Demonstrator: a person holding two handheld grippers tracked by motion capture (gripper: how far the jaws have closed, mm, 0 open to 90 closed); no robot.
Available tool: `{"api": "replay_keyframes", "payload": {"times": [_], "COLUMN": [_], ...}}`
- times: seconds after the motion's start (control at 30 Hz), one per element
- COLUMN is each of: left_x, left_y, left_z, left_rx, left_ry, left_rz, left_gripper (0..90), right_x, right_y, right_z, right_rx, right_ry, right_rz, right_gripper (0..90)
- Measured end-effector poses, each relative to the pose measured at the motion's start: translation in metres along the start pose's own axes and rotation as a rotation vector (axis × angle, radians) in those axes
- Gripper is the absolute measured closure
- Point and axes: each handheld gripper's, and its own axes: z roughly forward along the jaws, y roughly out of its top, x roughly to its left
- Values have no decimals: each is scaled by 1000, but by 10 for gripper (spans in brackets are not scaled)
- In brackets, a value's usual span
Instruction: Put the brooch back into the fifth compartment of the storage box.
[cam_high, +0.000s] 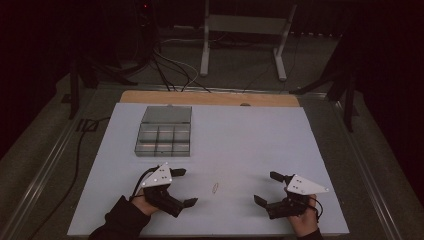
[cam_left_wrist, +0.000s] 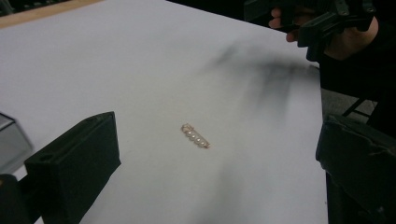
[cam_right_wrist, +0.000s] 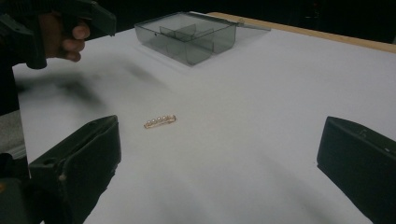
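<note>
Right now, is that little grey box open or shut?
Open. The grey box has its lid laid flat behind it, so you can see down into its compartments. As far as the pictures show, they look empty.

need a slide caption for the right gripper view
Open right claw faces a pearl hair clip on the white table, compartment box behind.

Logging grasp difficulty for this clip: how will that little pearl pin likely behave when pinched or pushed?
The pearl pin lies flat and thin on the white table, so it probably slides rather than rolls. Its rounded pearls and fine wire look slippery and slightly delicate. Likely very light, given how small it is between the open left tool jaws.
</note>
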Motion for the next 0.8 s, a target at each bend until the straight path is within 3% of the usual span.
{"api": "replay_keyframes", "payload": {"times": [0.3,0.5,0.67,0.8], "left_x": [-7,-10,-11,-13], "left_y": [2,5,6,6], "left_z": [20,33,40,48], "left_rx": [3,15,36,44], "left_ry": [45,107,118,141], "left_rz": [-36,-73,-89,-137], "left_gripper": [11,11,11,12], "right_x": [0,0,0,1], "right_y": [0,0,0,0], "right_z": [0,-1,-1,-1], "right_rx": [0,-1,0,1], "right_ry": [-1,0,1,0], "right_rz": [-1,-2,-3,-2], "right_gripper": [0,0,0,0]}}
